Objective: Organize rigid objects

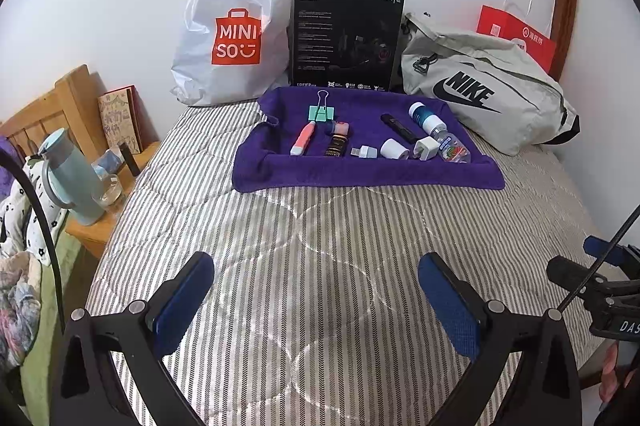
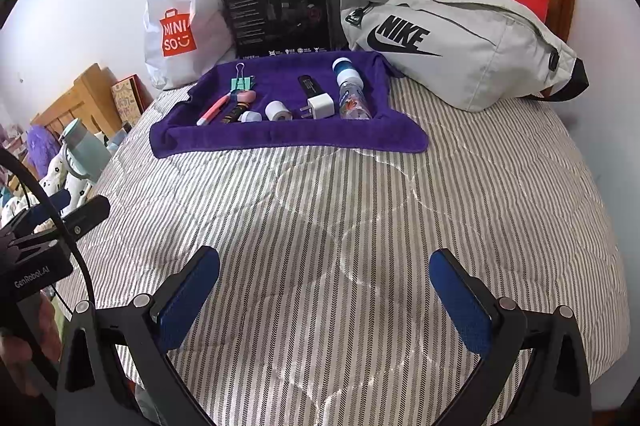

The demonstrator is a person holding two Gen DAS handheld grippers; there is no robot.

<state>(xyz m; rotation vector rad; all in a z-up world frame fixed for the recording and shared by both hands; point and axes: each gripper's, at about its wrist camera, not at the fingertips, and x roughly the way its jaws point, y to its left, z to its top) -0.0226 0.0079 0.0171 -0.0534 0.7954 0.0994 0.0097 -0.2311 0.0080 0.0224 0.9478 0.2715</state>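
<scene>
Both grippers hover low over the striped quilt (image 1: 320,246), empty, fingers spread wide: left gripper (image 1: 316,302), right gripper (image 2: 325,300). The task's things lie on the purple towel (image 1: 360,173) at 12 o'clock from both, well apart from the fingertips, at the far side of the bed against the bags and box. From the left wrist view the towel sits dead ahead; from the right wrist view it lies toward 11 o'clock, so neither hand is clearly nearer overall. I judge the right hand better placed for the bottle (image 2: 352,97) and charger (image 2: 320,105) at the towel's right end, and the left hand for the clip (image 1: 321,111) and pink pen (image 1: 303,138) at its left end. Long axes: the pen, the dark tube (image 1: 335,145) beside it, the black stick (image 1: 400,127) and the bottle all run roughly toward and away from the cameras, somewhat slanted, so fingers coming straight in would straddle them across the short side. The white roll (image 1: 394,148) and small adapter (image 1: 365,151) lie between, near the front fold. Hard to make out: the towel's raised front fold hides the lower edges of the nearer items; whether charger and bottle touch cannot be told; the tube's label is unreadable; no sorting container is evident. Part of a hand shows at each frame's edge.
</scene>
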